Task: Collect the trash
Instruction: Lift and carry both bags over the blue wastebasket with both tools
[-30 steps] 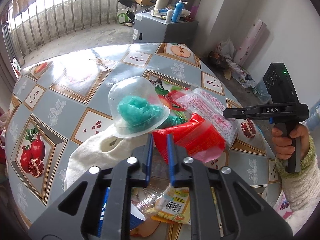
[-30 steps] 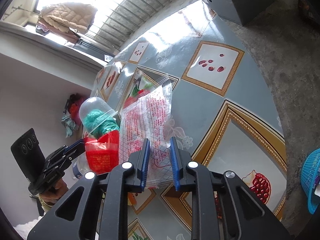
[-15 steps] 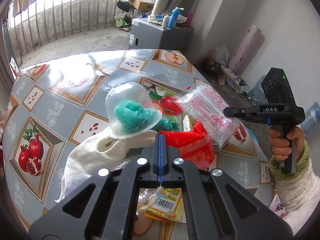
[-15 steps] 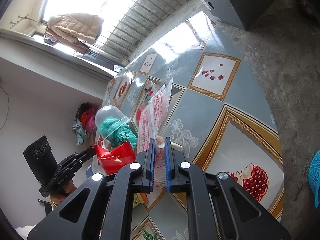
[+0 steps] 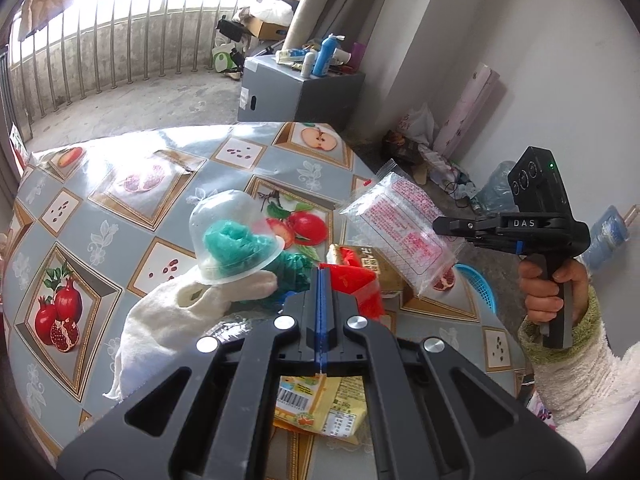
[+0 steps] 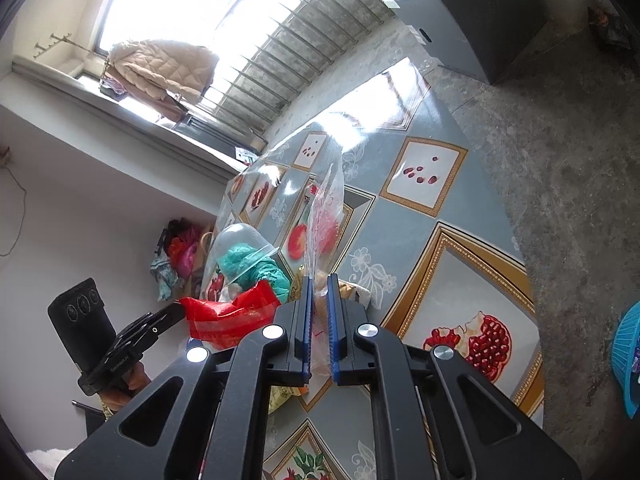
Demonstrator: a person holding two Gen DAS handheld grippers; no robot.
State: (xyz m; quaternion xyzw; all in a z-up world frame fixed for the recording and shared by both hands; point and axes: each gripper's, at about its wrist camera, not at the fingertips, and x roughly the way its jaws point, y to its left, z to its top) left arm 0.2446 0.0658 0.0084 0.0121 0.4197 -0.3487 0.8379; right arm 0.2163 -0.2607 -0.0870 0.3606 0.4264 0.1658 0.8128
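Half a second on, my right gripper (image 6: 319,300) has lifted the clear red-printed plastic bag (image 5: 400,228) off the fruit-patterned bench (image 5: 120,216); my left gripper (image 5: 322,292), closed tight, pinches the crumpled red plastic wrapper (image 6: 228,318) beside it, ready for binning.

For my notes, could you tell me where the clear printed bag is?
In the left wrist view, the clear printed bag hangs pinched in the right hand-held gripper, above the table's right edge.

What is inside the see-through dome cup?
Inside the clear dome cup sits a crumpled green plastic wad. The cup rests on a white cloth; anything beneath that is covered.
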